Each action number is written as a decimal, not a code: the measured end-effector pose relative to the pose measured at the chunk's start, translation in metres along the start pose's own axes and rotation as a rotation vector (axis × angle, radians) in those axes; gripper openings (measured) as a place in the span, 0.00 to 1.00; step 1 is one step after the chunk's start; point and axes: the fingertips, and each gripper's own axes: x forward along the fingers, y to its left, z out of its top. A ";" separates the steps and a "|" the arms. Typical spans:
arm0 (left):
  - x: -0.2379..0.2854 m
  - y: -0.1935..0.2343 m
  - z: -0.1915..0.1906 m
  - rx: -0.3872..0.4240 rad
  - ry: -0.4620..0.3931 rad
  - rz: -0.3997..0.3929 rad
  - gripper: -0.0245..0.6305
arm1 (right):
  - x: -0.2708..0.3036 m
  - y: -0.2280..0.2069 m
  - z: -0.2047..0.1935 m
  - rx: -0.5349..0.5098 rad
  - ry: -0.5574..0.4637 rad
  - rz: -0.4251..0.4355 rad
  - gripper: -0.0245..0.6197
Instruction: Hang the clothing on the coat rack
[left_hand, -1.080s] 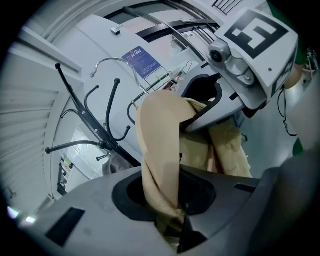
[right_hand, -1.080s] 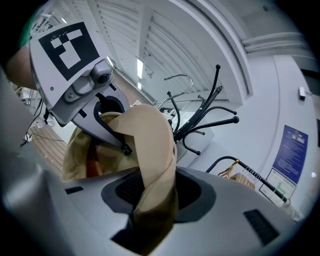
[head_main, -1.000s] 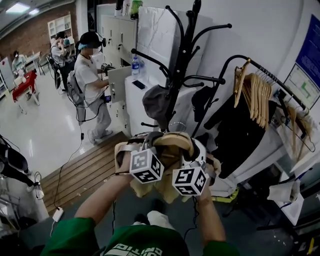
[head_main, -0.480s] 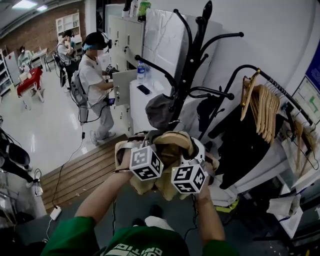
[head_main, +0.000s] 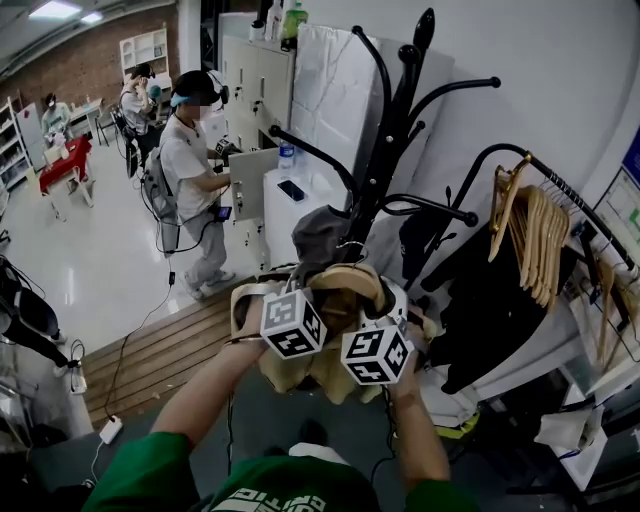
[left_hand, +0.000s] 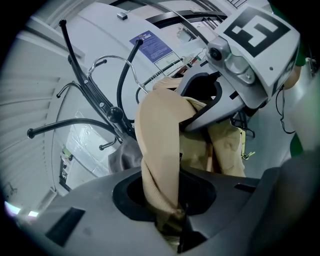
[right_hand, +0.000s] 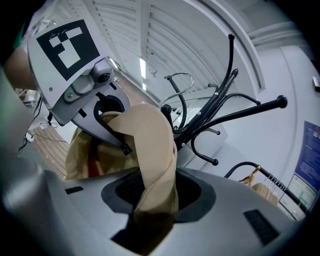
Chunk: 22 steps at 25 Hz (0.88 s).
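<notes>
A beige garment is bunched between my two grippers at the middle of the head view. My left gripper is shut on a twisted strand of it. My right gripper is shut on another fold. The cloth hides both sets of fingertips. The black coat rack stands just beyond the garment, its curved arms spreading above and to either side. A grey cap hangs on one of its lower hooks. Each gripper view shows the other gripper across the cloth.
A clothes rail at the right carries wooden hangers and a black garment. White cabinets stand behind the rack. A person in a white shirt stands at the left on a shiny floor; a wooden platform lies below.
Both grippers have carried the beige garment a little nearer to the coat rack. The grip on the cloth looks the same.
</notes>
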 end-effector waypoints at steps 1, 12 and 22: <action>0.003 0.002 -0.002 -0.002 0.003 -0.003 0.15 | 0.004 0.000 0.000 0.001 0.002 0.003 0.29; 0.036 0.014 -0.023 -0.022 0.034 -0.038 0.15 | 0.045 0.003 -0.006 0.004 0.030 0.038 0.29; 0.064 0.017 -0.035 -0.024 0.052 -0.074 0.15 | 0.072 0.005 -0.020 0.013 0.068 0.056 0.29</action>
